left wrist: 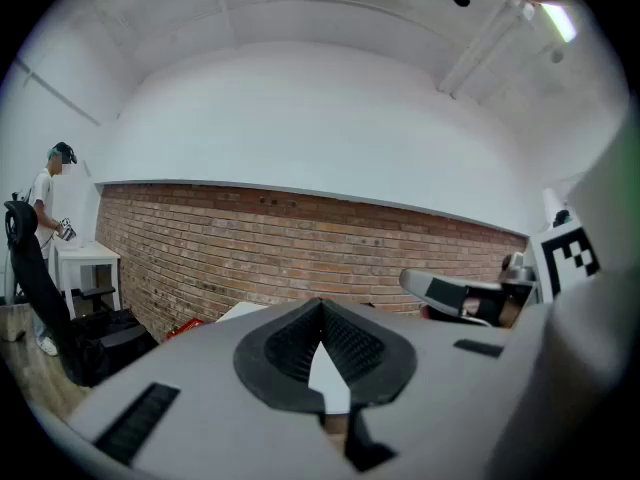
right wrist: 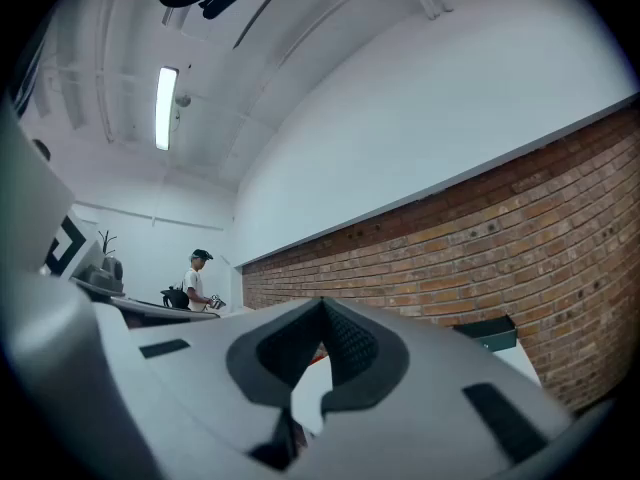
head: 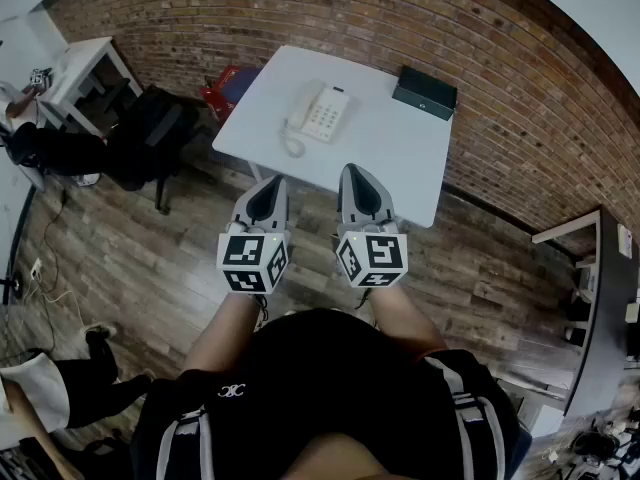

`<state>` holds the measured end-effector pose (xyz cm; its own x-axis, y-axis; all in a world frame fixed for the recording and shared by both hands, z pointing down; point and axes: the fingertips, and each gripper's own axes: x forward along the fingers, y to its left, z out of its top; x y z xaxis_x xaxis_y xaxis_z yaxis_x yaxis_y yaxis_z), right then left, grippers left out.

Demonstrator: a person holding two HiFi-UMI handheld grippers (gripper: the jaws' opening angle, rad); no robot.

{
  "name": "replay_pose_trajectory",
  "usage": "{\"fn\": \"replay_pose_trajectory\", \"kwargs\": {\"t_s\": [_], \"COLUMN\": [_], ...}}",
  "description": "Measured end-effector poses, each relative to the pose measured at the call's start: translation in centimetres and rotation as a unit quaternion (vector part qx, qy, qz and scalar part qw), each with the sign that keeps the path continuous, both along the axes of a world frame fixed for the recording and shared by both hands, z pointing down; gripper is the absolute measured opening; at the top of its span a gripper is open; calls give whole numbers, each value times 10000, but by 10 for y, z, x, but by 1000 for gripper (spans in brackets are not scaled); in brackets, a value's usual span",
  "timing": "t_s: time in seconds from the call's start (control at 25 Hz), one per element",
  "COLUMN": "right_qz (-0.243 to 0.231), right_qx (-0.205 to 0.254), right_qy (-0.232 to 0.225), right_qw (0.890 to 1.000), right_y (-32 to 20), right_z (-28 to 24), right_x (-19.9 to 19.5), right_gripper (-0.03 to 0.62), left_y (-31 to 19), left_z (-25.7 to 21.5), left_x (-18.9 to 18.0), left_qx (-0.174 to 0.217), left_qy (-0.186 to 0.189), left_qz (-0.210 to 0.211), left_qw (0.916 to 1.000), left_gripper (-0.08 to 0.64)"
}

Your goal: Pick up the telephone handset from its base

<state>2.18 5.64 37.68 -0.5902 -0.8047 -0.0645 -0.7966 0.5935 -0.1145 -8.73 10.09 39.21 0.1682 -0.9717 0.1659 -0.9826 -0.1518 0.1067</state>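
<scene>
handset (head: 299, 113), smooth cream plastic, seemingly on its boxy base (head: 328, 114); ribbed left claw (head: 272, 180) and right claw (head: 352, 171) together, empty

- Nothing I can see reads as a plain word or number.
- The white cube on my left gripper (head: 268, 184) carries black-and-white square marker patterns. They are blocks only, with no letters or digits. The cube on my right gripper (head: 357, 174) is the same.
- The white push-button telephone (head: 322, 114) sits on the white square table (head: 400, 158), and its keys are too small to read.
- The black flat box (head: 425, 92) at the table's far corner shows only a pale dot.
- My black shirt (head: 330, 368) has a small white emblem of linked curls at the chest, which I cannot read as letters.
</scene>
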Motion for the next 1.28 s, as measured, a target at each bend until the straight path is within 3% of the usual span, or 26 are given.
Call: {"fn": "replay_pose_trajectory", "kwargs": {"t_s": [0.52,0.96,1.28], "right_qz": [-327,-671,-784], "right_qx": [71,70,6], "right_qy": [-254,-159,-221], "right_qw": [9991,9976,9967], "right_y": [12,19,8], "right_z": [-7,2,8], "right_x": [22,65,69], "right_gripper": [-2,-3,-3], "left_y": [5,18,9], "left_z": [-7,3,7], "left_x": [26,73,80], "left_qx": [57,112,107], "left_qy": [-68,-37,-122], "left_qz": [-99,-465,-532], "left_qw": [9999,9989,9985], "left_gripper": [2,2,2]}}
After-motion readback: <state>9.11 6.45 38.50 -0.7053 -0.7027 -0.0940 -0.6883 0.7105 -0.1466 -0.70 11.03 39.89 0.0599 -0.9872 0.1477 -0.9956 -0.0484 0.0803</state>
